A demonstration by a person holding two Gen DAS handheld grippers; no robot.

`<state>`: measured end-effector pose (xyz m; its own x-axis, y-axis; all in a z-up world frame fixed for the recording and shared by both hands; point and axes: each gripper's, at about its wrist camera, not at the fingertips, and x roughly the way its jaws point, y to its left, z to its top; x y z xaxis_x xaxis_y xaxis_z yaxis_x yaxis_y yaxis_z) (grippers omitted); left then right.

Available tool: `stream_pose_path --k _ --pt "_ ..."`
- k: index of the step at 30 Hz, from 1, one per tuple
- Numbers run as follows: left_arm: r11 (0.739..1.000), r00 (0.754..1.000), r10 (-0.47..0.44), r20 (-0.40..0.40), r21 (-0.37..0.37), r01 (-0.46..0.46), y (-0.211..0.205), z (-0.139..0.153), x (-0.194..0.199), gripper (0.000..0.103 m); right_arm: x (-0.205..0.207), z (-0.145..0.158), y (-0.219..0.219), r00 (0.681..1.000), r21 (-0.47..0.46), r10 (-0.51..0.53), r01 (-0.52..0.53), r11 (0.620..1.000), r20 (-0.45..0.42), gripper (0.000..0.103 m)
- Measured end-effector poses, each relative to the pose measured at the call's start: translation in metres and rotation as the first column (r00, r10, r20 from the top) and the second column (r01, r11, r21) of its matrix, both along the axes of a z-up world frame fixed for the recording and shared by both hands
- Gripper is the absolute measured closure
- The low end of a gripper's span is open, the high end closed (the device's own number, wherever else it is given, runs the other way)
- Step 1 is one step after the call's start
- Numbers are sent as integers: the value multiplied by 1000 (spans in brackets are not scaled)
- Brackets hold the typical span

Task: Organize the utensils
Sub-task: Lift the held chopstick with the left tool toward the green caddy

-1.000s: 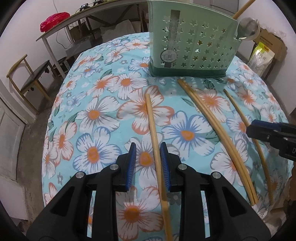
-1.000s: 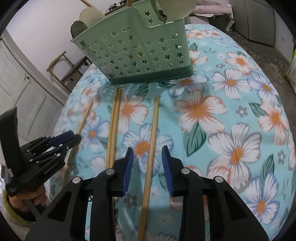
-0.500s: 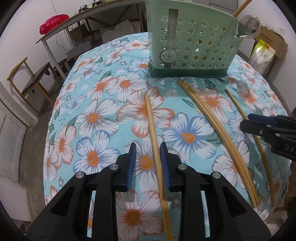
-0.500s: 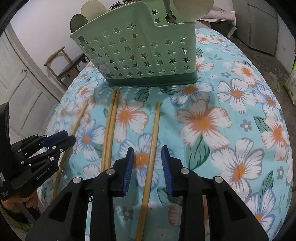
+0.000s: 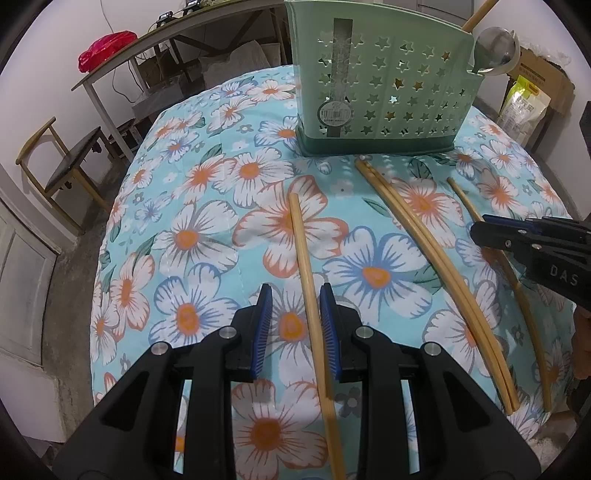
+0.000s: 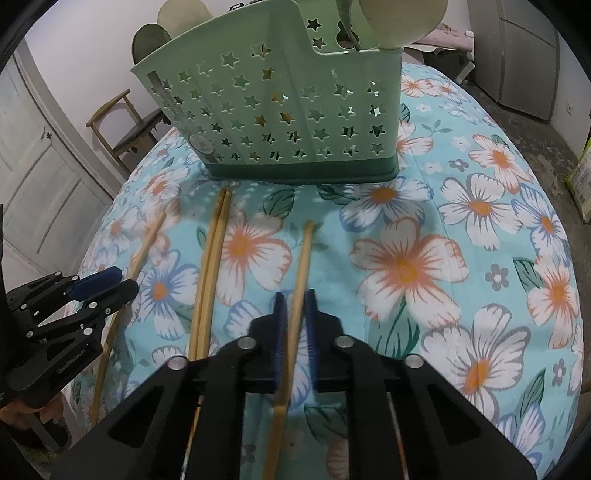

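Several bamboo chopsticks lie on the flowered cloth in front of a green star-cut utensil caddy (image 5: pixel 380 92) (image 6: pixel 280 110). My left gripper (image 5: pixel 295 295) (image 6: pixel 123 282) is open, and the leftmost chopstick (image 5: pixel 303 243) (image 6: pixel 147 240) runs between its jaws, close to the right pad. My right gripper (image 6: pixel 294 299) (image 5: pixel 480 232) is closing, its blue pads pressing both sides of the rightmost chopstick (image 6: pixel 304 251) (image 5: pixel 458 188). A touching pair of chopsticks (image 5: pixel 424 236) (image 6: pixel 212 251) lies between the two grippers. Spoons (image 6: pixel 399 18) and a ladle (image 5: pixel 495 48) stand in the caddy.
The round table's cloth (image 5: pixel 192 236) drops off on every side. A wooden chair (image 5: pixel 62 166) and a desk with a red bag (image 5: pixel 107 55) stand at the back left. A cardboard box and a yellow-green packet (image 5: pixel 524 103) are at the back right. A white door (image 6: pixel 37 166) is nearby.
The right gripper's jaws have closed from apart onto the chopstick between them, and that hand has shifted slightly towards the caddy. The left gripper has not moved.
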<state>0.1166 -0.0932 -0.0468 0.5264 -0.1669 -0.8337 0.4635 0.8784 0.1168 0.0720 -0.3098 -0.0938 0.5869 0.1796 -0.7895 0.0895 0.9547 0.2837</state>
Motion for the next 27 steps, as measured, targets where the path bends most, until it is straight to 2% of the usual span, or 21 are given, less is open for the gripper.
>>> stream_pose_path --k 3,5,8,12,16,21,27 --pt "1000 1000 -7 2 -27 7 2 3 1 78 -1 0 -1 1000 2 -5 5 1000 1 95" --pt "996 1000 -10 -4 -89 10 9 9 6 78 -3 0 -2 1000 6 -8 8 1000 -3 97" --pt "983 998 -3 -67 -185 -9 18 12 19 78 -9 1 -4 1000 23 -10 10 1000 -7 97" --pt "965 989 -7 -145 -262 -31 22 7 36 78 -23 -2 -11 999 65 -29 30 997 -16 97" --pt "962 984 -8 -180 -271 -42 17 -1 52 80 -28 -3 -14 999 83 -39 40 996 -18 97" --pt "971 985 0 -175 -237 -42 8 -6 69 96 -28 -4 -13 999 82 -41 42 996 -17 97" --pt "962 983 13 -183 -266 -62 13 -7 70 98 -28 -4 -13 999 88 -48 50 995 -22 96"
